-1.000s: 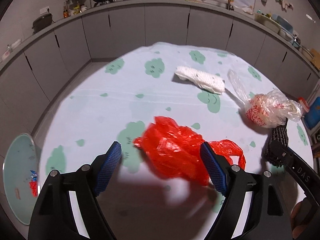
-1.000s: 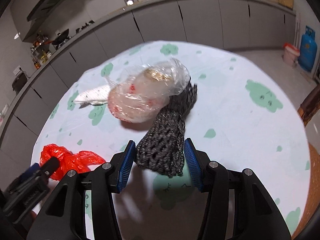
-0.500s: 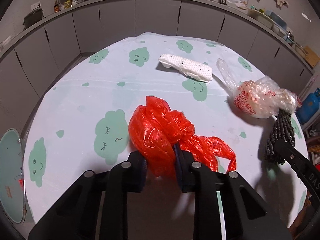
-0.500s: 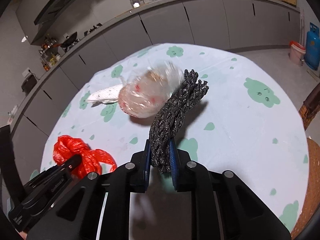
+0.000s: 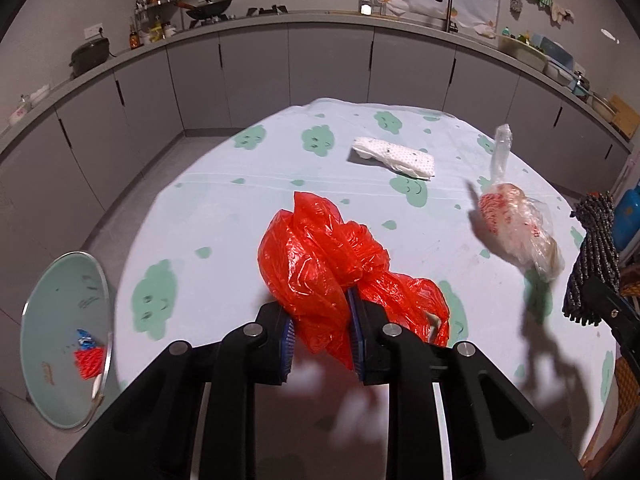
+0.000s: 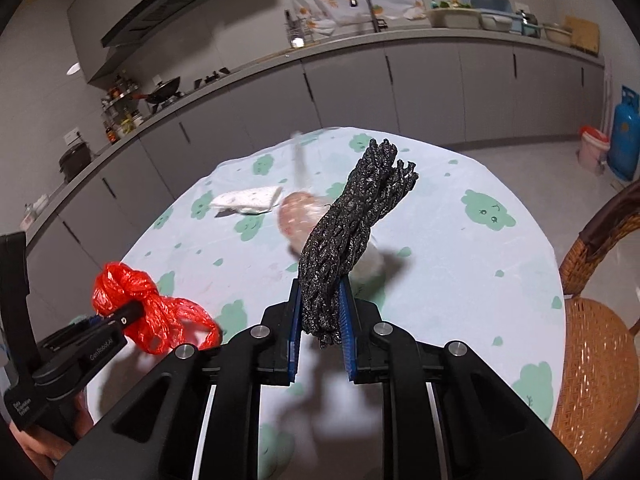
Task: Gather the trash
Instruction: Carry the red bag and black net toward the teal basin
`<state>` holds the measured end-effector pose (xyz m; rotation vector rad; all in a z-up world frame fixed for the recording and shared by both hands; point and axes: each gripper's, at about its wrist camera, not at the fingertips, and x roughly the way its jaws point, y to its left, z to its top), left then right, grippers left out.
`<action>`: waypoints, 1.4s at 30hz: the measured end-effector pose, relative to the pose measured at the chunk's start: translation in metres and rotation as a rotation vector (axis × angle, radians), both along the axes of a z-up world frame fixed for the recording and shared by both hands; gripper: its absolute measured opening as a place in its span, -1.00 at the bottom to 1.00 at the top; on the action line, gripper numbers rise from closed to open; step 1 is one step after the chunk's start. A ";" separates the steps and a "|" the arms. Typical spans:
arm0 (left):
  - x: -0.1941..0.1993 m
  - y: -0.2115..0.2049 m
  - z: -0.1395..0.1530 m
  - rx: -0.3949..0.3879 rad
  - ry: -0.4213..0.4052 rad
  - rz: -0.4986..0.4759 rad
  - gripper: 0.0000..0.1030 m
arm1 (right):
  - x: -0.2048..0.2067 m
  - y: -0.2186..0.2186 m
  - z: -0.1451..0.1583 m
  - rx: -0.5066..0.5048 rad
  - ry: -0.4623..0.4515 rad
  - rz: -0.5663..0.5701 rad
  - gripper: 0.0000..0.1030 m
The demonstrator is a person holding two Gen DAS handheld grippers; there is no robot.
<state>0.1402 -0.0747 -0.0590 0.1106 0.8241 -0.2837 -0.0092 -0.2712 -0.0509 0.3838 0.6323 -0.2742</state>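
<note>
While a round table (image 5: pixel 224 216) in a grey kitchen was being cleared of trash, both handheld grippers were loaded at once. The left gripper (image 5: pixel 322 336) had its jaws closed on a crumpled red plastic bag (image 5: pixel 320 256), pinching it near its bunched middle so the loose handles trailed down toward the cloud-patterned tablecloth. The right gripper (image 6: pixel 320 320) had its jaws clamped on the lower end of a dark, glittery twisted bundle (image 6: pixel 352 224), which stood up and away from the fingers, apparently clear of the table. Taking one piece in each hand likely saved a trip.

Two pieces lay uncollected on the cloth: a folded white dotted tissue (image 5: pixel 394 158) toward the far side, and a clear bag with red print (image 5: pixel 516 228) near the right edge, its twisted neck pointing up. Its outline was blurred in the right wrist view.

Low at the left, beside the table, sat a round pale bin (image 5: pixel 60 328) holding a few scraps, the probable destination for both loads.
</note>
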 end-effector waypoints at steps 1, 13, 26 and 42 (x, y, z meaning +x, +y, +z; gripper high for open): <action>-0.002 0.003 0.001 0.002 -0.005 0.004 -0.56 | -0.001 0.004 0.001 -0.008 -0.004 0.007 -0.65; -0.023 0.057 0.012 -0.020 -0.025 0.103 -0.56 | -0.003 0.064 0.010 -0.053 -0.028 0.161 -0.65; -0.035 0.114 0.010 -0.008 -0.022 0.200 -0.56 | 0.007 0.119 0.005 -0.080 -0.010 0.299 -0.65; -0.042 0.188 0.017 0.005 -0.035 0.339 -0.56 | 0.036 0.200 0.003 -0.127 -0.007 0.497 -0.65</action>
